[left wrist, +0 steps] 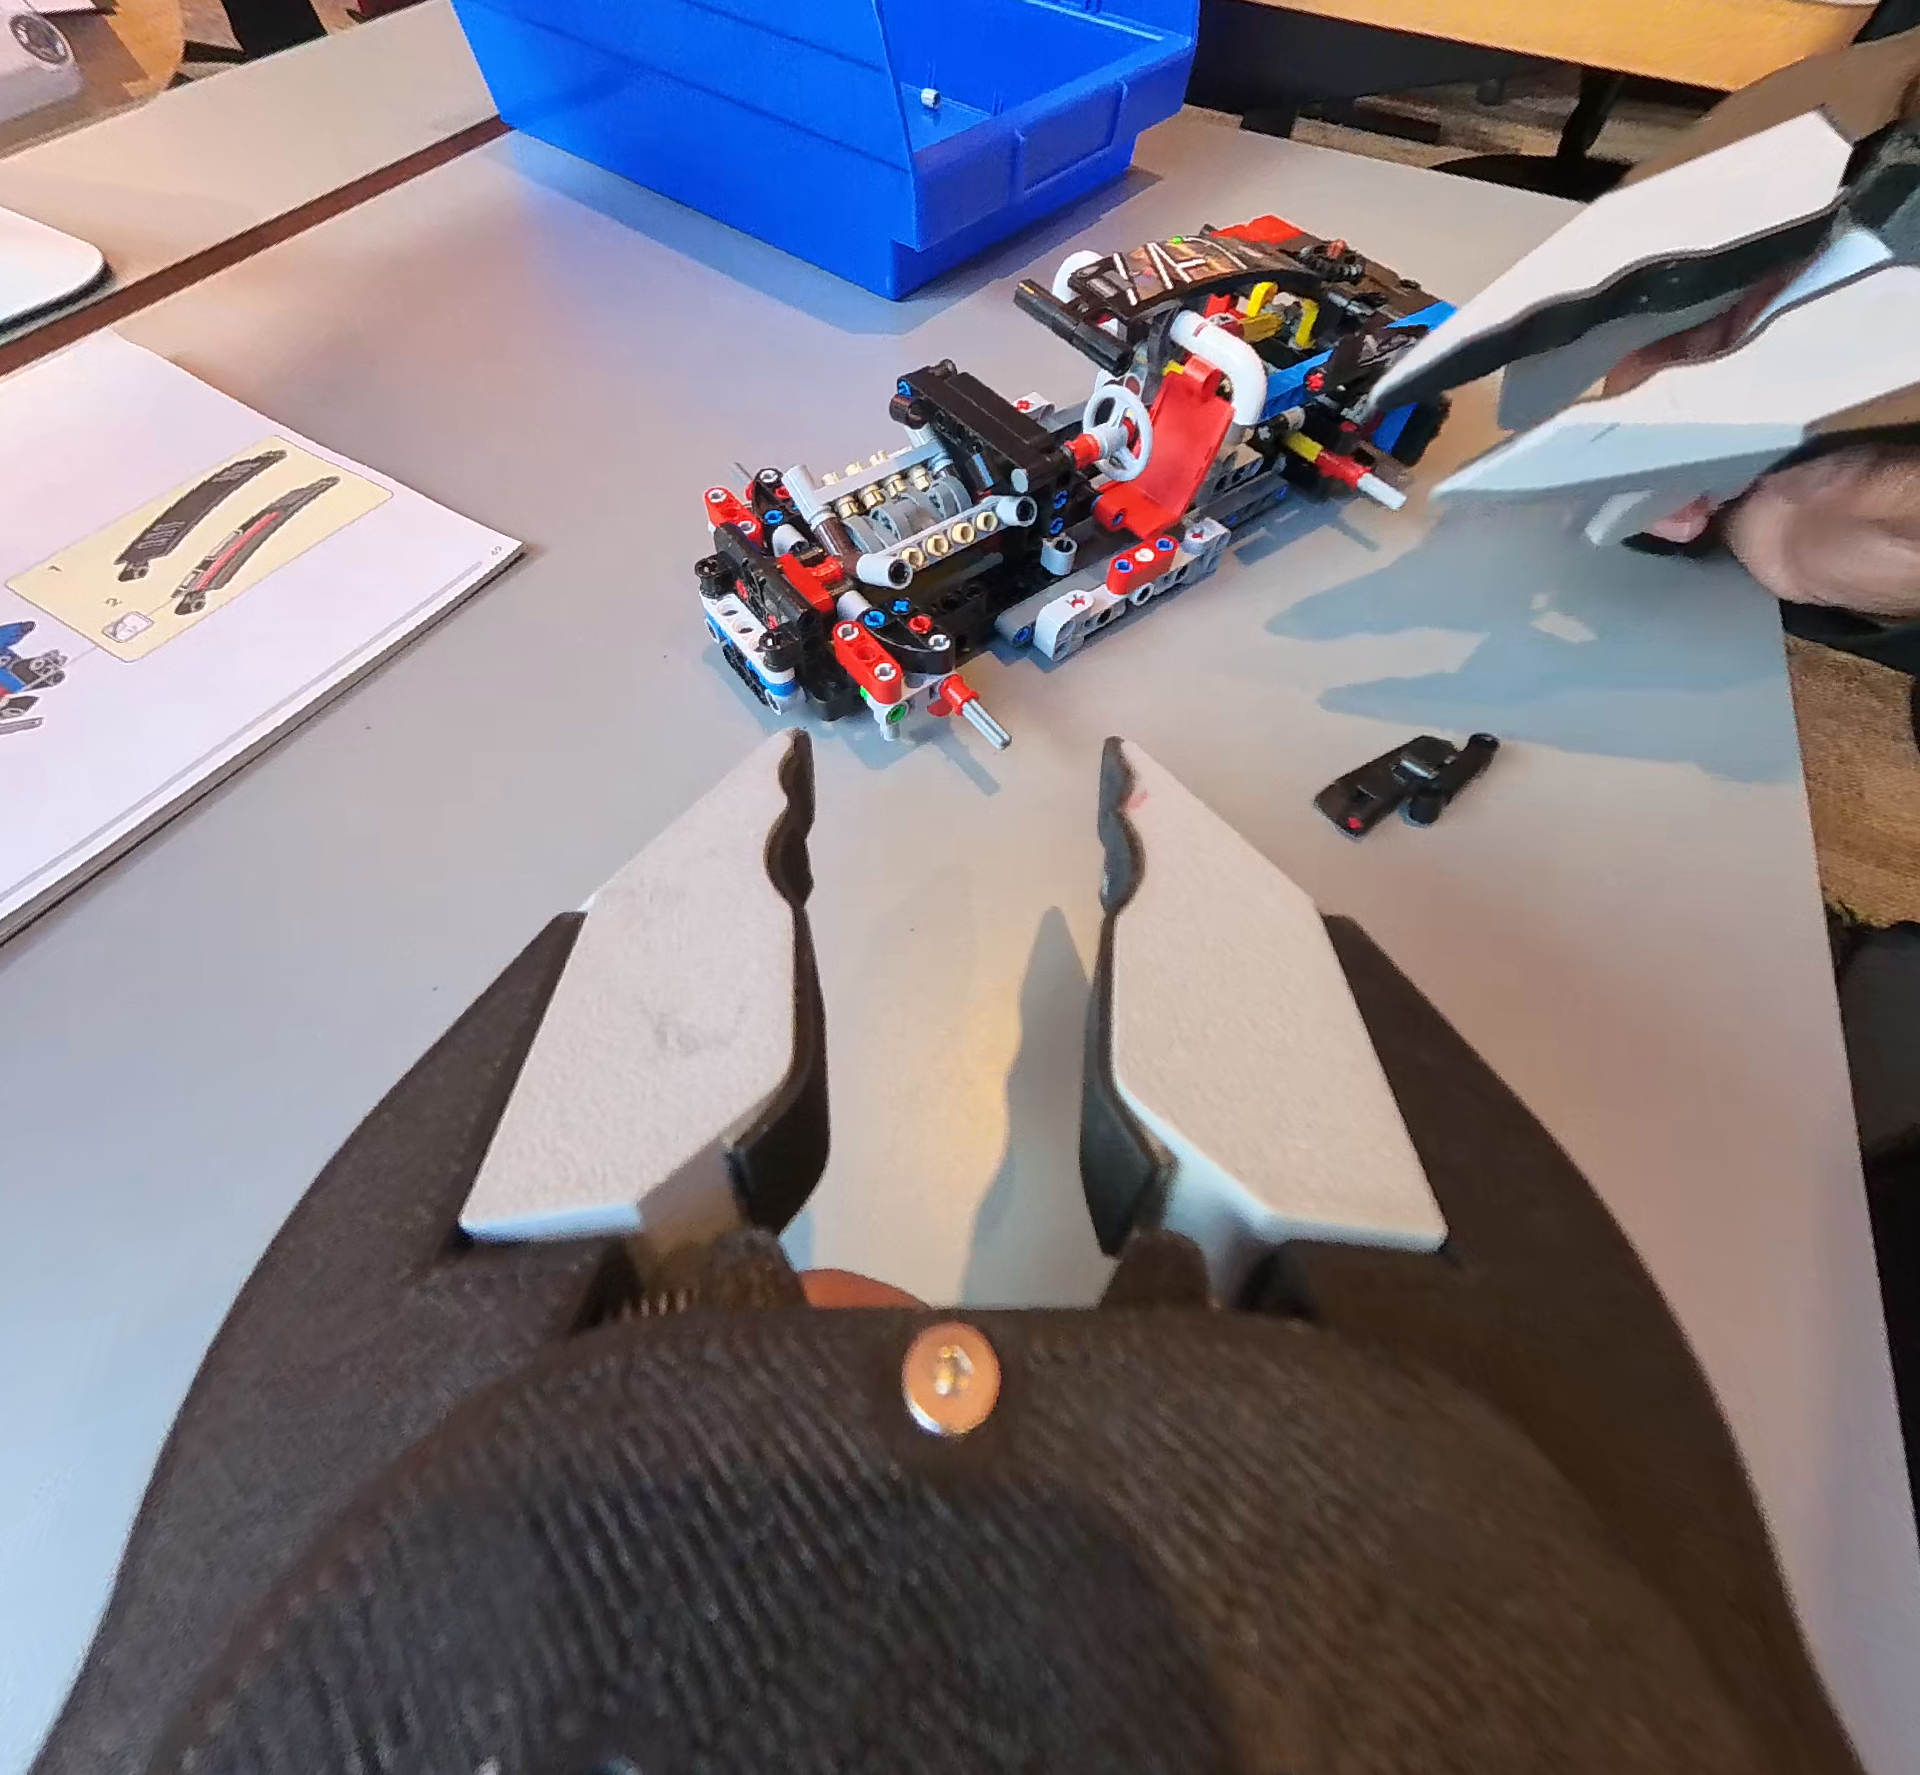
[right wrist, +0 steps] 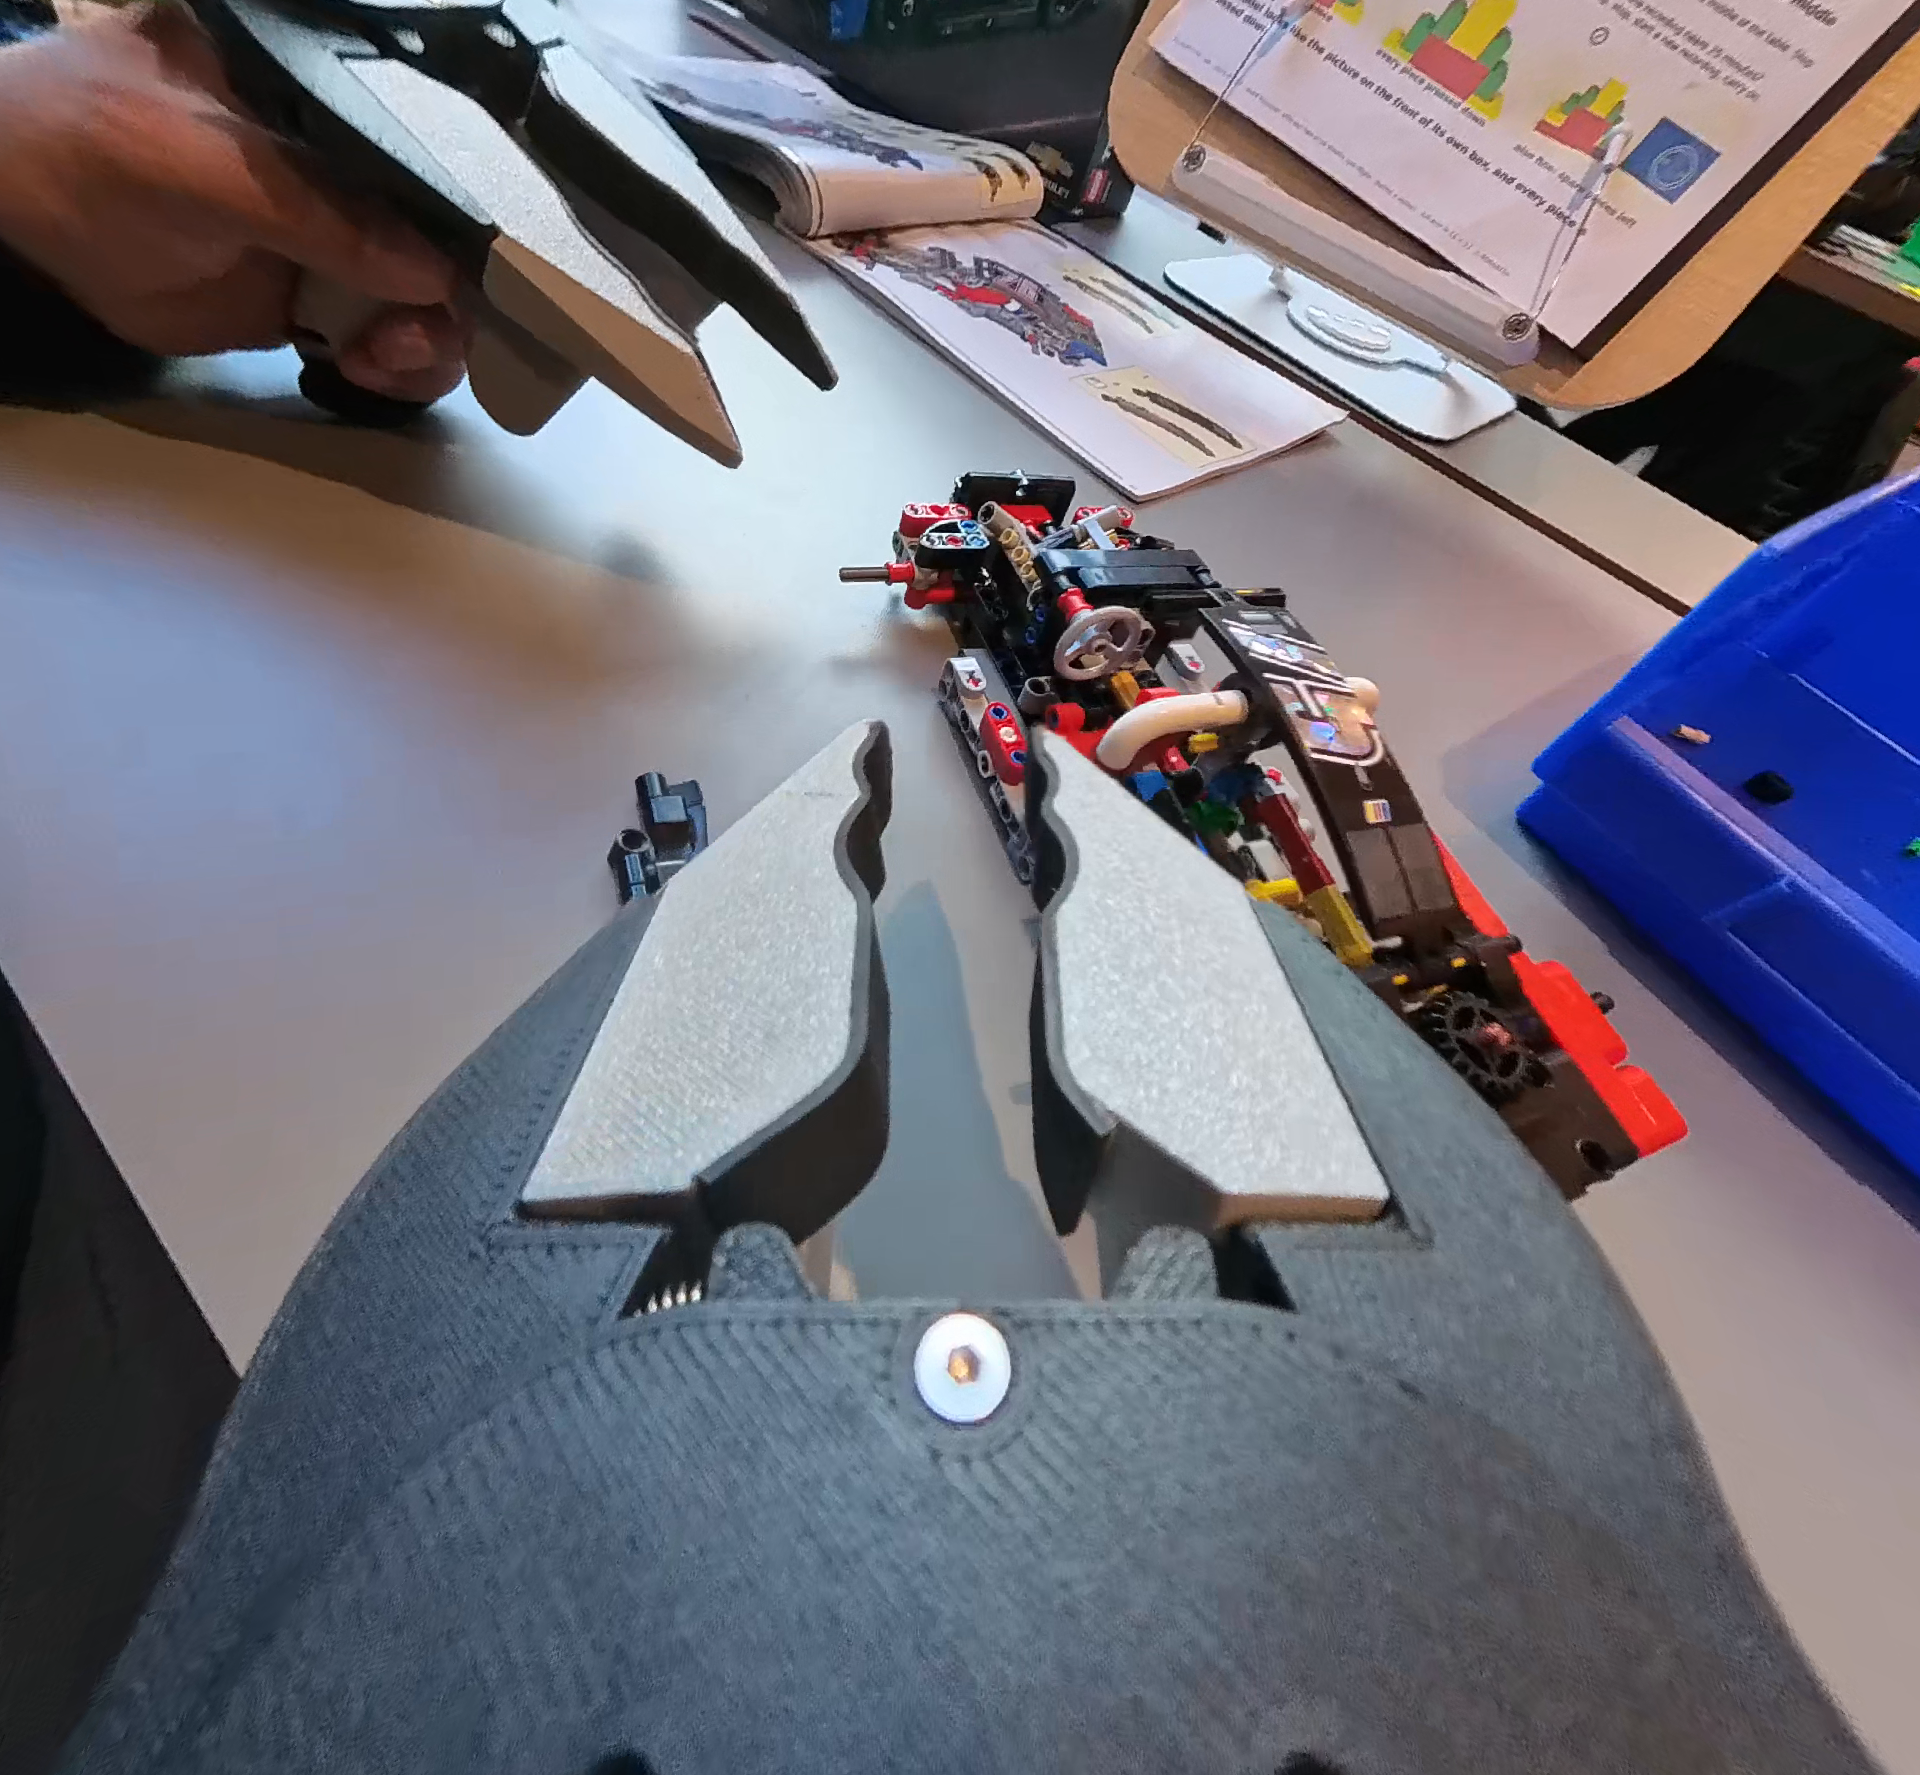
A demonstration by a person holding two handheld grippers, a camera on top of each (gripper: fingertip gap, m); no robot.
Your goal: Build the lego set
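A: Where's everything?

B: The half-built red, black and blue brick car chassis (left wrist: 1070, 489) sits mid-table, near the blue plastic bin (left wrist: 831, 52). A small black curved-panel subassembly (left wrist: 1403, 783) lies loose toward the table's right edge.

A: Grippers?

B: Left gripper (left wrist: 954, 754) hovers before the car's nose, jaws apart, empty. Right gripper (right wrist: 961, 754) is also parted and empty, beside the car's flank.

A: Advice?

B: I'd pinch the black piece across its flat sides, then steady the chassis while pressing.

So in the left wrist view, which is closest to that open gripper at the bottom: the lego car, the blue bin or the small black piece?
From the left gripper:
1. Lego car, its front end just ahead.
2. Small black piece, off right.
3. Blue bin, far behind the car.
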